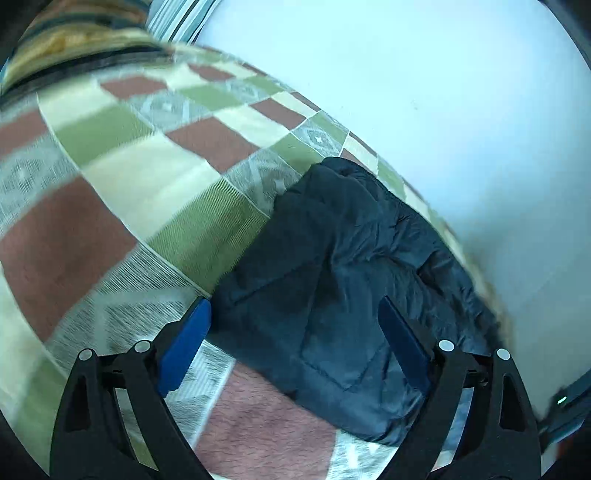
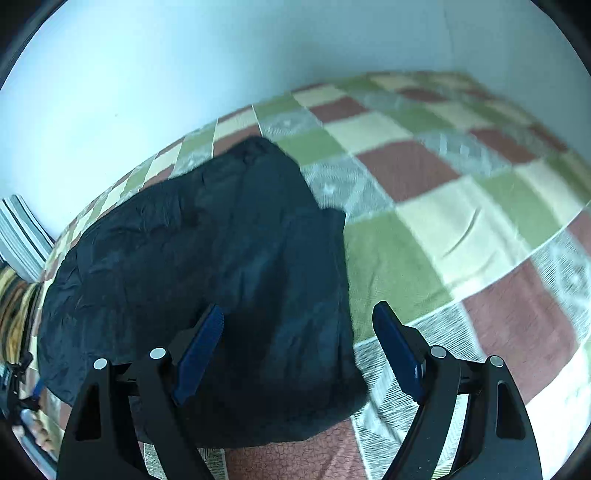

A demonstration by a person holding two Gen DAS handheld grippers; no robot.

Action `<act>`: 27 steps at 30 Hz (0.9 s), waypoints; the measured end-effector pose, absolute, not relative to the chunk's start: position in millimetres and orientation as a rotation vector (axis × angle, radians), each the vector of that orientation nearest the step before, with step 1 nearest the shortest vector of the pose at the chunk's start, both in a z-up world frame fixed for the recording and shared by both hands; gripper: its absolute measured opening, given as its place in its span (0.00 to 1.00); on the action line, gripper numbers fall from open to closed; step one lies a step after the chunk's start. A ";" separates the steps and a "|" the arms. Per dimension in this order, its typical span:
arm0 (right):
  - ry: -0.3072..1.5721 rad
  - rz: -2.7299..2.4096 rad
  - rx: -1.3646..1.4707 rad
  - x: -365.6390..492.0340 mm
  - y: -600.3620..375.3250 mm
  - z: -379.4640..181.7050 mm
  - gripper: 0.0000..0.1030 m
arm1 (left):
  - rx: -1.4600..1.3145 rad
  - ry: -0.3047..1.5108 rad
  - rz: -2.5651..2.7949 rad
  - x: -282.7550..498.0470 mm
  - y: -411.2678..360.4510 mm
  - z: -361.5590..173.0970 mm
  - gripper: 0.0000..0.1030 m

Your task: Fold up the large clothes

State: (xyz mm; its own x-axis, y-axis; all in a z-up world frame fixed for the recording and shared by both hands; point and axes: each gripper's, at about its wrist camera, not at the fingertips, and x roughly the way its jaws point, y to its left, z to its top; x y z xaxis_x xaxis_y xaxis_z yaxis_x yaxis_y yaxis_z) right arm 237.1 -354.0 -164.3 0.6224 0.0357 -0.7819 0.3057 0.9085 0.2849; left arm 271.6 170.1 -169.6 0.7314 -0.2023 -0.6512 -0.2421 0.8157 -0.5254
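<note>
A dark navy padded jacket [image 1: 351,280] lies folded into a compact bundle on a checked blanket [image 1: 147,177]. My left gripper [image 1: 295,314] hangs above the bundle's near left edge, open, its blue pads [image 1: 184,350] wide apart with nothing between them. In the right wrist view the same jacket [image 2: 192,266] fills the left half of the picture. My right gripper [image 2: 299,321] stands open over its near right edge, one pad [image 2: 201,347] above the cloth, the other above the blanket [image 2: 461,206]. Neither gripper touches the jacket.
The blanket of green, cream, brown and grey squares covers a bed along a pale wall [image 1: 424,92]. Striped fabric [image 1: 173,18] lies at the bed's far end. The other gripper and a hand [image 2: 26,406] show at the left edge of the right wrist view.
</note>
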 end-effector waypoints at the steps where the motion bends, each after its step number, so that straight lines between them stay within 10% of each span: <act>1: 0.914 -0.151 0.432 241.5 -353.6 -172.1 0.79 | -0.652 0.758 0.011 274.9 169.7 -172.3 0.89; 9: 0.951 -0.130 0.535 246.1 -351.3 -199.9 0.76 | -0.656 0.795 0.075 297.0 163.7 -195.4 0.83; 17: 0.901 -0.091 0.534 240.7 -342.1 -195.5 0.37 | -0.562 0.756 0.118 292.3 155.7 -187.7 0.29; 27: 0.865 -0.072 0.554 226.5 -336.6 -183.5 0.24 | -0.534 0.694 0.099 272.4 163.3 -155.9 0.16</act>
State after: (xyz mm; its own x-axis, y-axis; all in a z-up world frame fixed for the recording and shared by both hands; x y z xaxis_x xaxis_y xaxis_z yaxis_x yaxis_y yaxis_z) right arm 226.5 -336.6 -183.5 0.6555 0.1595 -0.7382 0.2786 0.8574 0.4327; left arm 272.4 163.3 -155.9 0.7695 -0.0871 -0.6327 -0.2605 0.8617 -0.4355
